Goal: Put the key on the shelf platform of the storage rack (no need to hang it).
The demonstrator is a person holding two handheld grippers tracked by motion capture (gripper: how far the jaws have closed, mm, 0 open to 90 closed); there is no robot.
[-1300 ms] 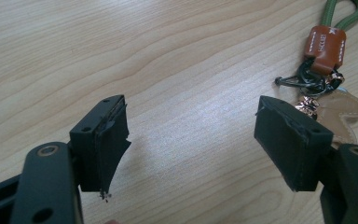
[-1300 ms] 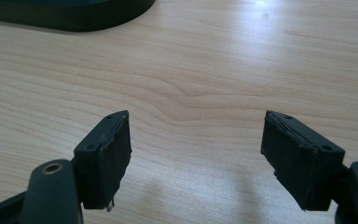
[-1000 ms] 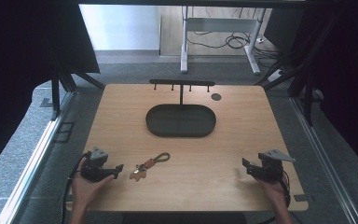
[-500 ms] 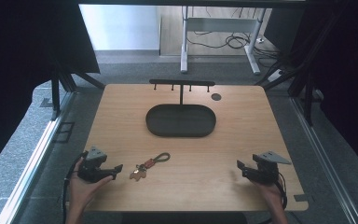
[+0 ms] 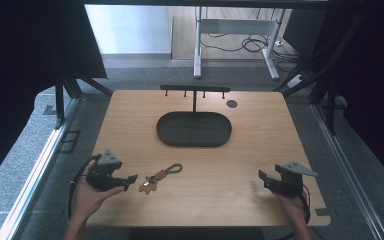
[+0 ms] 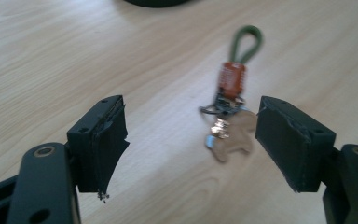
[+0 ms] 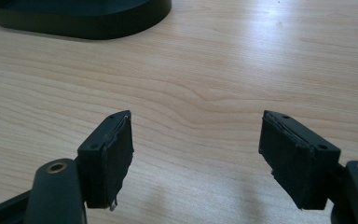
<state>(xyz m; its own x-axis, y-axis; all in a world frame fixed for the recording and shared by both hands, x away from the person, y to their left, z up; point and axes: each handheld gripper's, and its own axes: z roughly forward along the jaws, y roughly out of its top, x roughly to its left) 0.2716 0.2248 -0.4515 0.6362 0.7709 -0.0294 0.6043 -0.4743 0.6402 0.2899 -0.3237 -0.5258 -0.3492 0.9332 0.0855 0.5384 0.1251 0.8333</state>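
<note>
Since a second ago, the right gripper (image 5: pixel 263 179) is edging leftward; the left gripper (image 5: pixel 131 180) is holding place. Both are showing jaws apart, gripping nothing. On the table (image 5: pixel 240 160), the keyring (image 5: pixel 156 178) is lying just beside the left jaws, at their 3 o'clock, the tray (image 5: pixel 194 129) at 12.

Left gripper (image 5: pixel 130 180) and right gripper (image 5: pixel 263 177) low near table's front edge, hand-held, jaws spread wide, pointing inward.
</note>
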